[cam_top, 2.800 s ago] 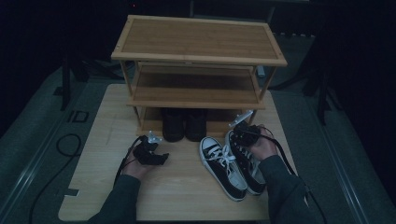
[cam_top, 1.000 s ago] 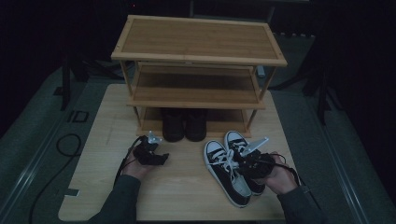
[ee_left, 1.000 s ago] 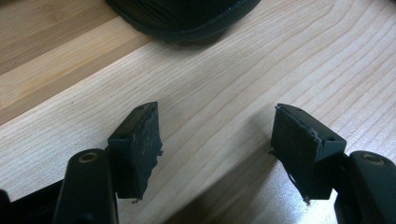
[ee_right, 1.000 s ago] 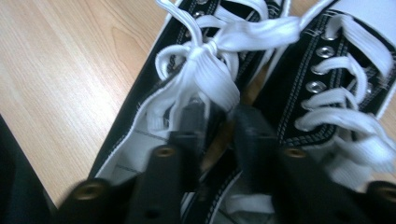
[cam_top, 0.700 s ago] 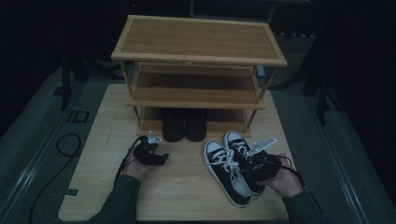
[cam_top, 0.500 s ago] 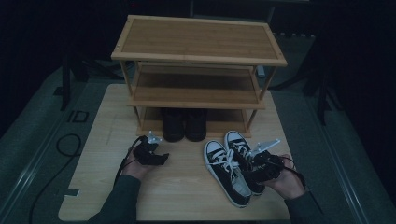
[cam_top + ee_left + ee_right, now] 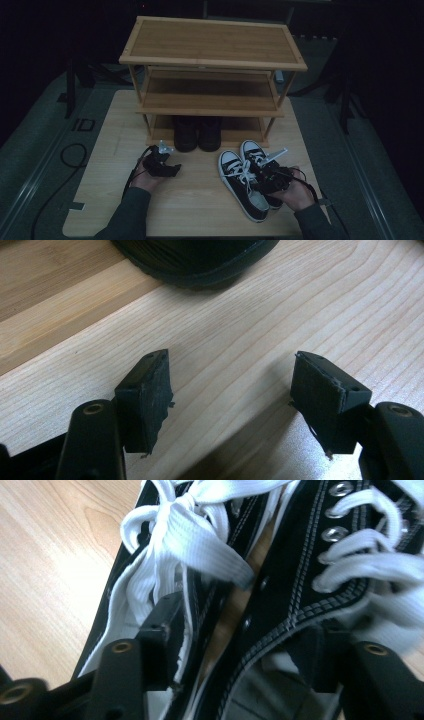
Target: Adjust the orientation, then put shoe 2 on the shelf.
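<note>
Pale wooden tabletop (image 7: 200, 200) lies under my grippers. My right gripper (image 7: 240, 655) has just been closing, jaws straddling the adjoining inner sides of the black canvas sneakers with white laces (image 7: 245, 180), not clamped. That pair lies side by side, long axes diagonal, toes toward the bamboo three-tier shoe rack (image 7: 212, 65). My left gripper (image 7: 232, 390) rests released, near the black boots (image 7: 197, 132).

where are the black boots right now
In the high view the black boots stand side by side under the bamboo rack's lowest shelf, just behind the sneakers and up-right of the left claw.
</note>
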Demonstrator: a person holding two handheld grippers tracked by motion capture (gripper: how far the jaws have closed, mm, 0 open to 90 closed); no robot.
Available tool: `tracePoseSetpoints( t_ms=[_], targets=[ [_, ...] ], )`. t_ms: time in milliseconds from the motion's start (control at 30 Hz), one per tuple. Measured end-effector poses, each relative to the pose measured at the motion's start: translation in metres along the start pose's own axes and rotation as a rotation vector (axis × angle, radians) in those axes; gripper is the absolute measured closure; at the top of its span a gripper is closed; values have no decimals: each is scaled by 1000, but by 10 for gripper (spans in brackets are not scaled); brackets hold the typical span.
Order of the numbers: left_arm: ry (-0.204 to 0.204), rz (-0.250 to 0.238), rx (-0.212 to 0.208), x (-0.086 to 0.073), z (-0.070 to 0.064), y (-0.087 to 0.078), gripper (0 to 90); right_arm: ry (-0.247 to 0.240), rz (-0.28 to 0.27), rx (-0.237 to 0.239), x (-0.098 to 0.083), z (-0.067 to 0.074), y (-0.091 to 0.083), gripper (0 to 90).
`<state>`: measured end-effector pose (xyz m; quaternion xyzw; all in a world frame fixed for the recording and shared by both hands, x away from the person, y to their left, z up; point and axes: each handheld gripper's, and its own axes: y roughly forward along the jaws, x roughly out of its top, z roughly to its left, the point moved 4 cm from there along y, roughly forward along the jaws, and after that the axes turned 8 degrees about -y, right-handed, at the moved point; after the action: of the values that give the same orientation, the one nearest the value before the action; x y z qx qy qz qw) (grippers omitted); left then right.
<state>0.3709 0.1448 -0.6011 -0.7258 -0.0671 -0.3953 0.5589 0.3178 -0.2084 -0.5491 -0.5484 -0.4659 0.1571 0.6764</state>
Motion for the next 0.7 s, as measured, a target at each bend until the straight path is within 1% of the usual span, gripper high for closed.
tracePoseSetpoints(
  t_ms=[100, 233, 500, 700],
  targets=[
    [-1, -1, 1, 0, 0, 0, 331, 9, 8, -11, 2, 0, 5, 468],
    [-1, -1, 0, 0, 0, 0, 331, 0, 23, -19, 2, 1, 10, 493],
    [-3, -1, 1, 0, 0, 0, 330, 23, 26, -18, 3, -1, 12, 572],
    [-1, -1, 0, 0, 0, 0, 330, 0, 27, -13, 2, -2, 11, 663]
  ],
)
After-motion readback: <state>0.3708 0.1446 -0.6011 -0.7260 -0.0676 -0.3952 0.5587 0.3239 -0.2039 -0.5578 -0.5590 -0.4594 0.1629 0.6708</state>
